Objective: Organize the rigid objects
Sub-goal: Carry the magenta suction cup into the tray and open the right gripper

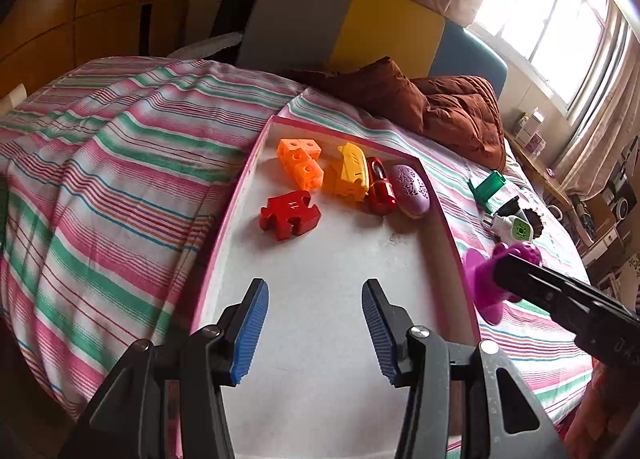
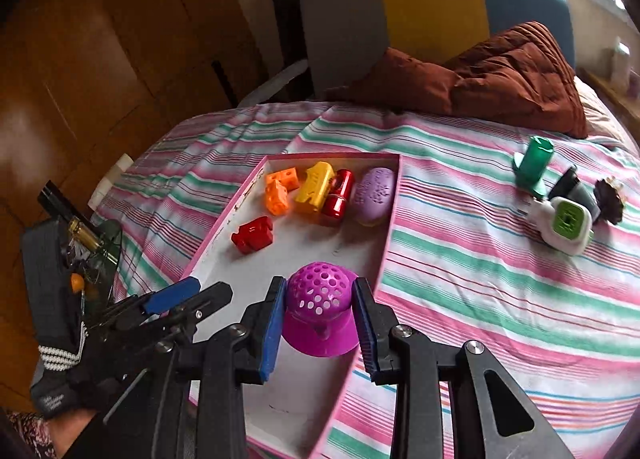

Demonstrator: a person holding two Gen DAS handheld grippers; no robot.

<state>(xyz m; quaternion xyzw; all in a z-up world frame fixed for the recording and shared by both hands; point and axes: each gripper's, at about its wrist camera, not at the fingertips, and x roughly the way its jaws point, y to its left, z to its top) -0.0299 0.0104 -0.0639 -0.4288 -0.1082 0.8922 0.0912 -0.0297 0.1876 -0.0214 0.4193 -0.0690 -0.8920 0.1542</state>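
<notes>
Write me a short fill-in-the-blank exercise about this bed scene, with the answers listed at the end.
1. The right gripper is shut on a perforated ____ toy.
2. The left gripper hangs ____ above the pink tray.
3. The red puzzle piece lies inside the ____.
4. The green cylinder rests on the striped ____, outside the tray.

Answers: purple; open; tray; sheet

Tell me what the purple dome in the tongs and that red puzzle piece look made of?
Purple dome: probably moulded plastic, fairly matte, judging by its even colour and neat round holes. Red puzzle piece: thick and glossy with rounded edges, so painted wood or hard plastic; the pictures can't settle which. Right tongs hold the dome over the tray.
</notes>
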